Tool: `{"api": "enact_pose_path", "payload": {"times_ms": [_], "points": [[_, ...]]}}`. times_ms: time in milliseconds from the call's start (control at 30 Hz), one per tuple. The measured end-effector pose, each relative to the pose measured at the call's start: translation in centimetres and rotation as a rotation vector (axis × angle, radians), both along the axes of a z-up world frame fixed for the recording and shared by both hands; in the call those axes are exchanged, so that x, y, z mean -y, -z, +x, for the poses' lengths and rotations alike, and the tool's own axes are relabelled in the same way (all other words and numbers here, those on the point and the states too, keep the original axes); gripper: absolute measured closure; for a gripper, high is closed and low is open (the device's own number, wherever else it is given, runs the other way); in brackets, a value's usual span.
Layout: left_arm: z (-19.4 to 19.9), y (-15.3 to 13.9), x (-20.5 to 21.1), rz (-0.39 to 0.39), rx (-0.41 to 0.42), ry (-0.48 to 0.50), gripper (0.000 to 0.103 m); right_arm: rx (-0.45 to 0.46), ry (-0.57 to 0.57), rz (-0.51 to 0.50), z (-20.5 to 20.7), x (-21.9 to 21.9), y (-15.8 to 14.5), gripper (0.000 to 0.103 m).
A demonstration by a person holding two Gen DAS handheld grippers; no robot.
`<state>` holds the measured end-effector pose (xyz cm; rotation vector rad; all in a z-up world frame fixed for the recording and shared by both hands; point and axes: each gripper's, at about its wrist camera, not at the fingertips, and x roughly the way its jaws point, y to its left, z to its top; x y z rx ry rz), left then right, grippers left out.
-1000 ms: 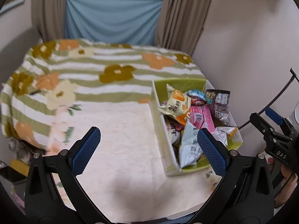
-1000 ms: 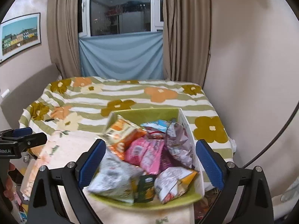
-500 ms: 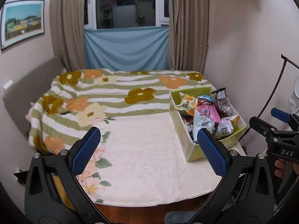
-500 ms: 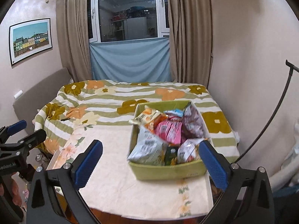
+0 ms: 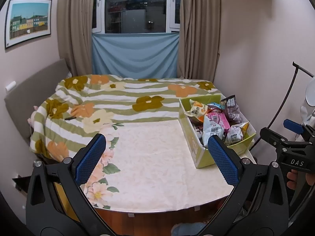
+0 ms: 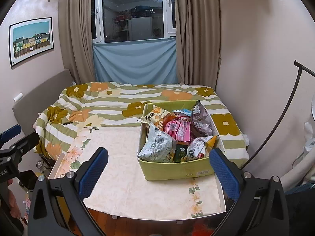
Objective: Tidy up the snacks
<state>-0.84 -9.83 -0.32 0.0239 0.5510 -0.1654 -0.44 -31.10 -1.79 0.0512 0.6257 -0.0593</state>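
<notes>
The green box [image 6: 177, 169] of snacks stands on the right part of the worktop [image 6: 128, 186], which is covered with a cream cloth printed with flowers along its edges. The box is packed full: a grey-white packet [image 6: 157, 145] leans at its near left corner, a pink packet [image 6: 180, 130] lies in the middle, an orange packet [image 6: 157, 118] sticks up at the back left, and a purple packet [image 6: 199, 121] stands against the right wall.

The left hand-held gripper [image 5: 157, 157] has its blue pads spread wide with only bare cloth between them. The right hand-held gripper [image 6: 159, 173] is released too; its jaws have just been opening to full width, and nothing is between the pads, the box sitting just beyond them.

Behind the worktop is a bed [image 6: 110, 102] under a striped, flowered quilt. Beyond it, beige curtains [image 6: 78, 39] frame a window [image 6: 133, 11] with a blue cloth [image 6: 135, 63] hung across its lower part. A framed picture [image 6: 31, 40] of houses hangs on the left wall. A thin black curved rod [image 6: 283, 116] runs along the right wall.
</notes>
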Motion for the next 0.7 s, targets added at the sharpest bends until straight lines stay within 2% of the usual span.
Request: {"api": "enact_pose_path", "payload": {"times_ms": [700], "points": [[0.9, 0.26, 0.28, 0.004, -0.004, 0.016, 0.0, -0.007, 0.018, 0.003, 0.97, 0.5, 0.19, 0.001]]}}
